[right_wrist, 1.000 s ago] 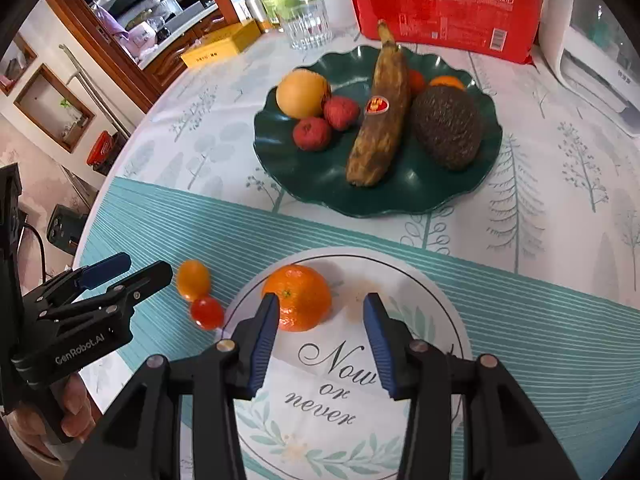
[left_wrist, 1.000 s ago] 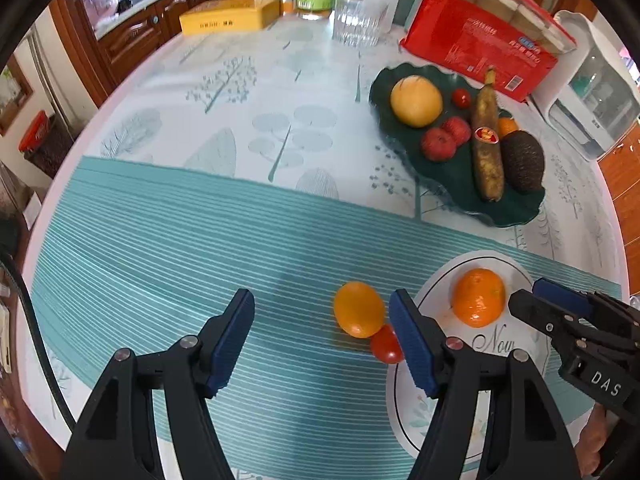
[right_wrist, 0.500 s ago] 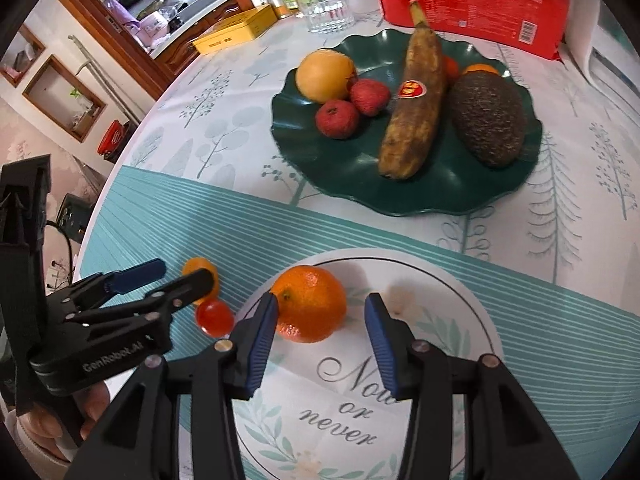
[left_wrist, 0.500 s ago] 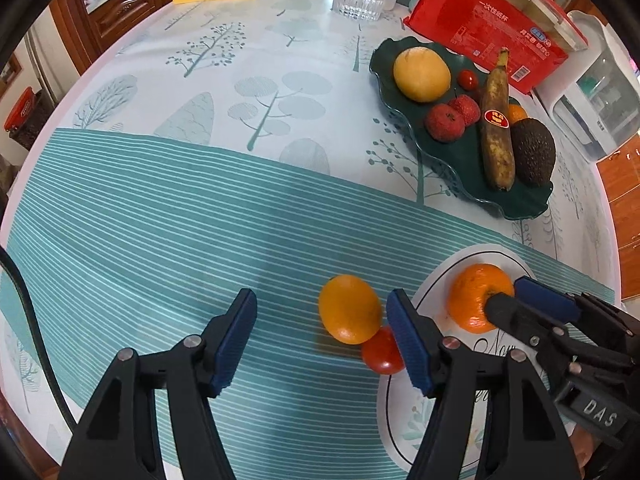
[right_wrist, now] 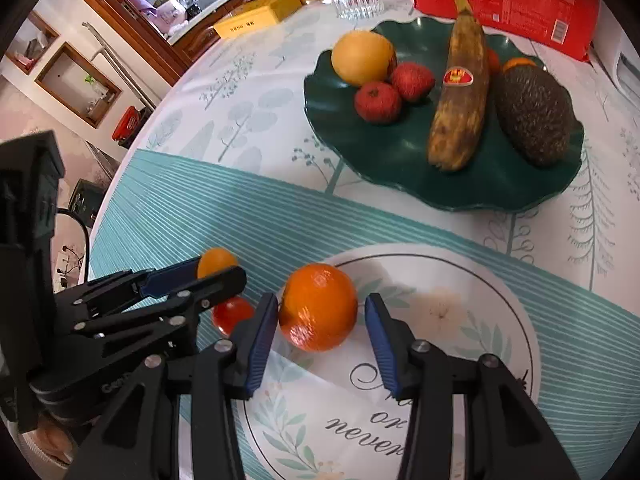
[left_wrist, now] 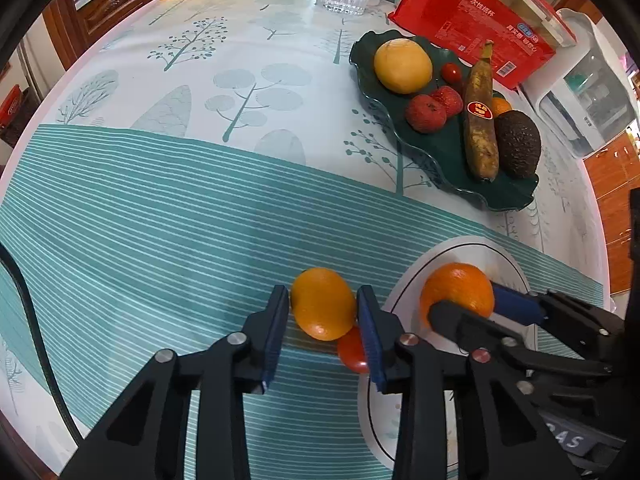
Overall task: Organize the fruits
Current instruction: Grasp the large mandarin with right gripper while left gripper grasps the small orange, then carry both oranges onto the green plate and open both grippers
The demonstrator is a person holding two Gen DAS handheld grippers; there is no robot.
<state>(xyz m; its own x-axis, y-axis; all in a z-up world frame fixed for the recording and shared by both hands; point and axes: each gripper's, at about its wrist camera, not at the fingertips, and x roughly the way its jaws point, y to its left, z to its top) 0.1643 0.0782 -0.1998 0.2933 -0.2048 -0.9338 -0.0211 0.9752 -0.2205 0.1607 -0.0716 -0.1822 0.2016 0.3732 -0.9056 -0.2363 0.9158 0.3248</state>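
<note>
Mid-task: left gripper (left_wrist: 322, 332) closed around the kumquat (left_wrist: 322, 309) on the cloth at lower centre, tomato (left_wrist: 352, 350) beside it, right gripper (right_wrist: 320, 334) open astride the orange (right_wrist: 318, 307) on the white plate (right_wrist: 500, 300), green plate (right_wrist: 400, 152) already stocked upper right.

Script "Now or never", partly visible, on the white plate (right_wrist: 460, 280), "一次性纸杯" on the red package (left_wrist: 472, 20), partial "Gen" on the left tongs (right_wrist: 218, 276), banana (right_wrist: 460, 92) sticker unreadable
</note>
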